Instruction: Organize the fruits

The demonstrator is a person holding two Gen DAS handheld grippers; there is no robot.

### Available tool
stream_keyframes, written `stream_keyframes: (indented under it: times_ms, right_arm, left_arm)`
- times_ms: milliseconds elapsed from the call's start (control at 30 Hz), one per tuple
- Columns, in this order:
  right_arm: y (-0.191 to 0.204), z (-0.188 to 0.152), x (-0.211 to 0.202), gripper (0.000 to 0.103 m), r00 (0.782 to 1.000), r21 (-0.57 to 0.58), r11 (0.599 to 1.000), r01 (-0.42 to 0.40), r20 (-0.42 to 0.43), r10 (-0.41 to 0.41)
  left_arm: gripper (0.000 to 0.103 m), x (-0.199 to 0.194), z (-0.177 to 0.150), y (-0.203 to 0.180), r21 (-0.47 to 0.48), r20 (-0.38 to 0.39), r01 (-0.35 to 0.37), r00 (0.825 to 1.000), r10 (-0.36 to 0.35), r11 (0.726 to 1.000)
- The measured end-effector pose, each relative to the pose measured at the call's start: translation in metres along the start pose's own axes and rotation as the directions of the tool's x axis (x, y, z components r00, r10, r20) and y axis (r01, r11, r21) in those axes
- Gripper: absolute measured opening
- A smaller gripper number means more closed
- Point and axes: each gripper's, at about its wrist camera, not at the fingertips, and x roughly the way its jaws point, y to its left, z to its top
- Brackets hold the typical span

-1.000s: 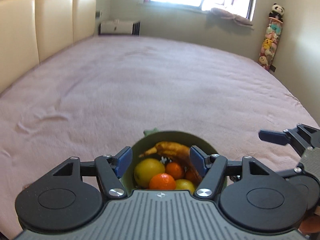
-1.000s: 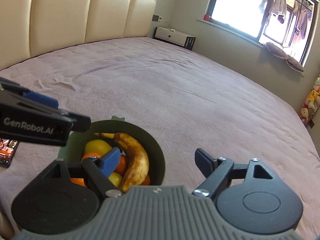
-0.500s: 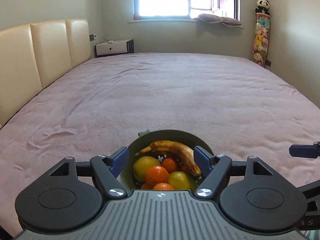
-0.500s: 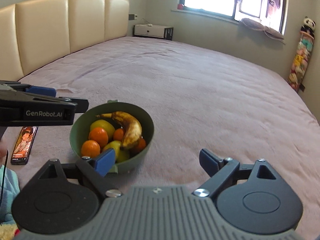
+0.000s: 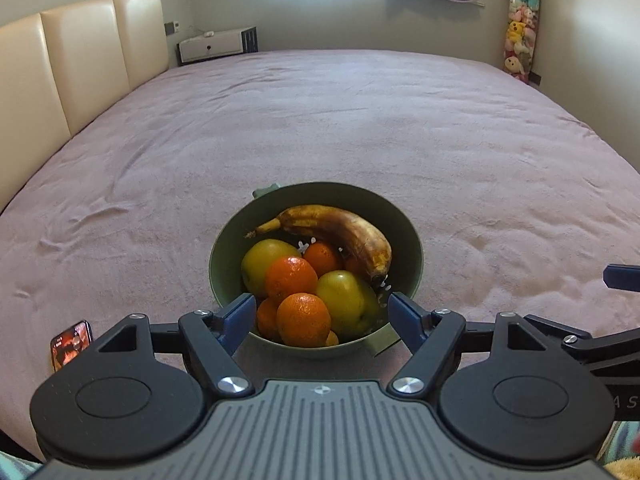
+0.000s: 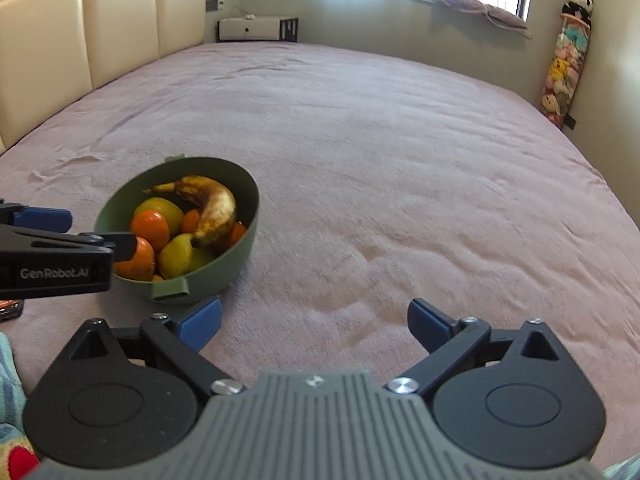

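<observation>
A green bowl (image 5: 408, 236) (image 6: 236, 240) stands on the pink bed near its front edge. It holds a browned banana (image 5: 340, 228) (image 6: 216, 208), several oranges (image 5: 304, 318) (image 6: 150, 224) and yellow-green fruits (image 5: 344, 300) (image 6: 180, 256). My left gripper (image 5: 322, 316) is open and empty, just in front of the bowl with its jaws level with the near rim. My right gripper (image 6: 314, 318) is open and empty over bare bedspread, to the right of the bowl. The left gripper's body (image 6: 56, 264) shows at the left of the right wrist view.
A phone (image 5: 70, 344) lies on the bed at the front left. The cream headboard (image 5: 80, 64) runs along the left. A white nightstand (image 5: 212, 46) and a hanging stack of plush toys (image 5: 518, 40) stand by the far wall. The pink bedspread (image 6: 380, 140) stretches beyond the bowl.
Both grippers have pulled back and risen from the bowl. The bowl now lies farther ahead in both views, with its whole rim showing. Both grippers stayed open.
</observation>
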Motion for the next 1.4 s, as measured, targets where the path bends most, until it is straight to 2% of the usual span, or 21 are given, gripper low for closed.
stream_keyframes:
  times_ms: [233, 600, 1400]
  right_arm:
    - [0.001, -0.001, 0.015, 0.097, 0.999, 0.002, 1.0, -0.023, -0.032, 0.023]
    - [-0.001, 0.0, 0.019, 0.099, 0.999, 0.004, 1.0, -0.012, -0.044, 0.012]
    - [-0.004, 0.002, 0.016, 0.099, 1.0, 0.028, 1.0, 0.0, -0.029, 0.001]
  left_arm:
    - [0.088, 0.009, -0.001, -0.005, 0.006, -0.032, -0.008, 0.999, 0.008, 1.0]
    - [0.088, 0.014, 0.0, -0.011, 0.011, -0.052, -0.006, 0.999, 0.006, 1.0]
    - [0.088, 0.009, 0.0, -0.01, 0.017, -0.042, -0.006, 0.999, 0.007, 1.0]
